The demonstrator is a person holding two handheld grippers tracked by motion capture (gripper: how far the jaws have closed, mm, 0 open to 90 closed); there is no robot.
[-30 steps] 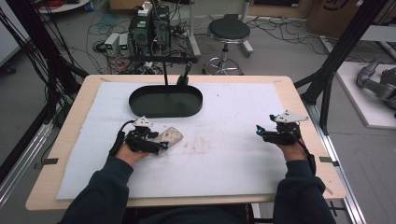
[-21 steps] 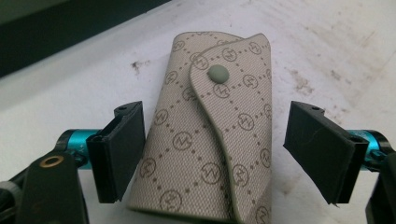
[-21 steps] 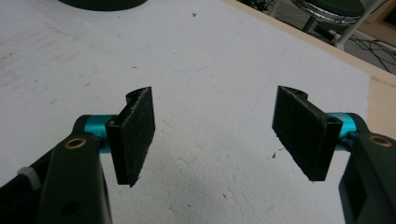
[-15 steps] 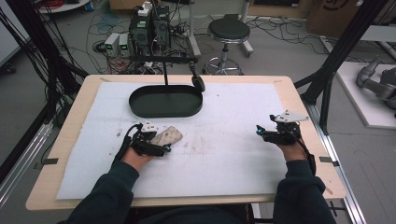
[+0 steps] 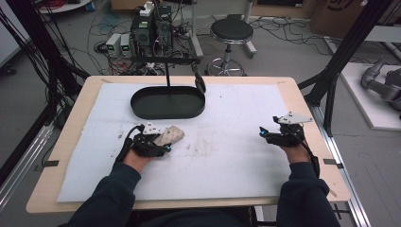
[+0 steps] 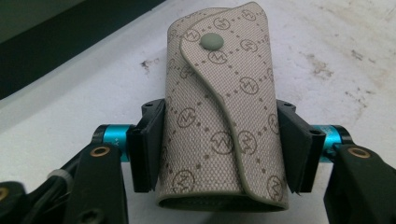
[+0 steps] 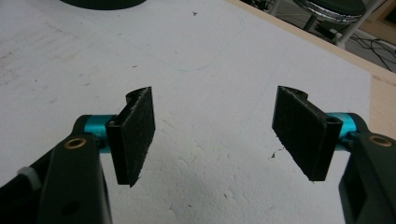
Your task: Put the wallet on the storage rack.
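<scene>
A beige fabric pouch (image 6: pixel 219 93) with a printed monogram pattern and a snap button lies on the white mat. My left gripper (image 6: pixel 219 144) is shut on it, one black pad pressing each long side. In the high view the pouch (image 5: pixel 172 135) pokes out to the right of the left gripper (image 5: pixel 160 143), just in front of a black oval tray (image 5: pixel 142 111). My right gripper (image 5: pixel 263 134) rests on the mat near the right edge. In its own view the right gripper (image 7: pixel 215 126) stands open with bare mat between the pads.
The white mat (image 5: pixel 227 161) covers most of the wooden table. A thin black stand (image 5: pixel 166 71) rises behind the tray, with a dark piece (image 5: pixel 200 85) hanging at the tray's far right rim. A stool (image 5: pixel 231 30) and cables lie beyond the table.
The dark piece by the tray has swung from the tray's middle to its right end. The left gripper with the pouch has shifted slightly right. The right gripper has stayed put.
</scene>
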